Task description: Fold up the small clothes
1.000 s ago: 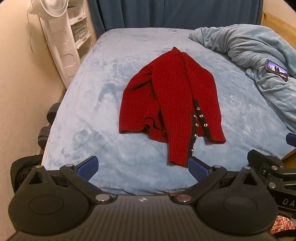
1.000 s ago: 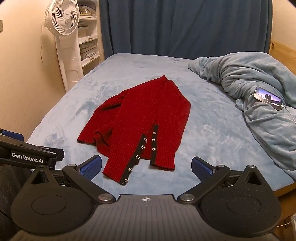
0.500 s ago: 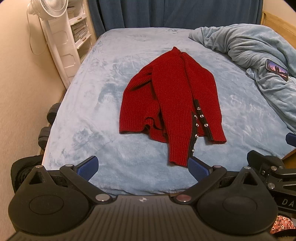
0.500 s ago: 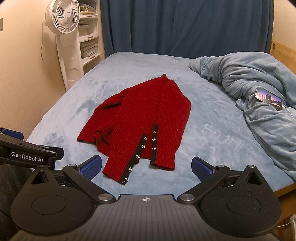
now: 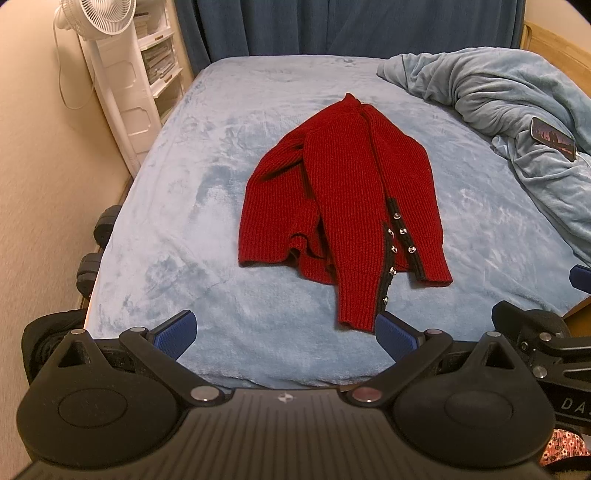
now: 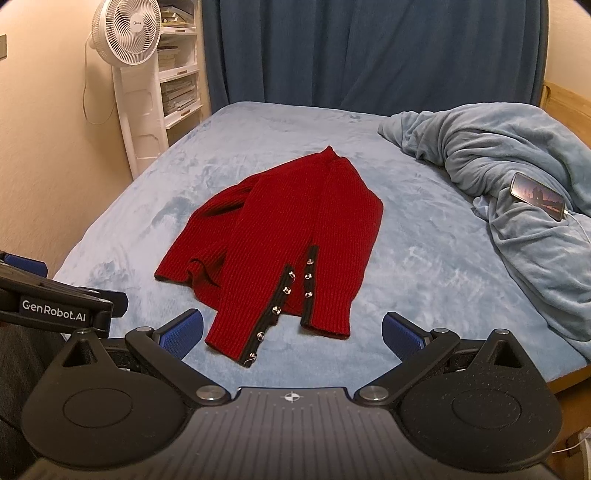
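A small red knit cardigan [image 5: 343, 206] lies loosely folded lengthwise on the light blue bed, its collar at the far end and its black button bands with silver buttons [image 6: 291, 288] toward me. My left gripper [image 5: 286, 332] hovers open over the near edge of the bed, just short of the cardigan's hem, with nothing between its blue pads. To its right my right gripper [image 6: 293, 332] is open too, empty, at the same near edge, the hem [image 6: 325, 328] lying just beyond its pads.
A rumpled blue blanket [image 6: 509, 177] with a phone [image 6: 537, 195] on it fills the bed's right side. A white fan [image 6: 127, 33] and shelves [image 6: 181, 70] stand at the far left. Dark curtains hang behind. Black dumbbells [image 5: 96, 251] lie on the floor at the left.
Both grippers have barely shifted; the cardigan lies as before and both stay open.
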A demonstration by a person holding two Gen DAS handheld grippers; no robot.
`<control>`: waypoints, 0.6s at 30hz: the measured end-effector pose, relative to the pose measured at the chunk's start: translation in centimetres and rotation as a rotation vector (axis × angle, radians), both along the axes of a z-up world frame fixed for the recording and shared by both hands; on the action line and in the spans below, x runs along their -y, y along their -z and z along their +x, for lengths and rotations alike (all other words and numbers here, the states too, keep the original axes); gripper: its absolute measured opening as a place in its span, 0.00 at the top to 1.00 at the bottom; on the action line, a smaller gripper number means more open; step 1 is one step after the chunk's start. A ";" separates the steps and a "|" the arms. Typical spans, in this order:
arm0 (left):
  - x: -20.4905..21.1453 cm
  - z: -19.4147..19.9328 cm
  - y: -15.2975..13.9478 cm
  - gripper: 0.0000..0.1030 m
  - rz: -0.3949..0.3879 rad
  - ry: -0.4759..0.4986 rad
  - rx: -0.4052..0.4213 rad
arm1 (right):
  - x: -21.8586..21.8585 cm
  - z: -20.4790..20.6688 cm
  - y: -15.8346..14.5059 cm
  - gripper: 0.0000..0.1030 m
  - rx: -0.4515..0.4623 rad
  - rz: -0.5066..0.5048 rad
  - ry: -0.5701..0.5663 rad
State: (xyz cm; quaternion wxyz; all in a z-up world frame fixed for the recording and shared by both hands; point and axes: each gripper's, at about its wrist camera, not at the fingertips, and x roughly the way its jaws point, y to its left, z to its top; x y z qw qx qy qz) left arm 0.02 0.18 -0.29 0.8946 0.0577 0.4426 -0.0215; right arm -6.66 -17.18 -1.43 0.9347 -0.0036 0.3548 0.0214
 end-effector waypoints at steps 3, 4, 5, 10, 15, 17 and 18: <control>0.0 0.0 0.0 0.00 -0.001 0.000 0.000 | 0.0 0.0 0.1 0.01 -0.002 0.001 0.000; 0.0 0.0 0.0 0.00 -0.001 0.000 0.000 | 0.0 0.0 0.2 0.01 -0.003 0.001 0.000; 0.0 0.0 0.0 0.00 0.000 0.000 0.000 | 0.0 0.0 0.2 0.01 -0.004 0.001 0.000; -0.1 -0.2 0.1 0.00 -0.002 -0.001 -0.003 | -0.1 -0.1 0.4 0.01 -0.008 0.003 -0.001; -0.1 -0.3 0.2 0.00 -0.002 0.000 -0.002 | -0.1 -0.1 0.5 0.01 -0.008 0.003 -0.001; -0.1 -0.3 0.2 0.00 -0.002 0.000 -0.003 | -0.1 -0.1 0.5 0.01 -0.009 0.003 -0.001; -0.1 -0.3 0.3 0.00 -0.002 -0.001 -0.003 | -0.1 -0.1 0.5 0.01 -0.009 0.003 -0.001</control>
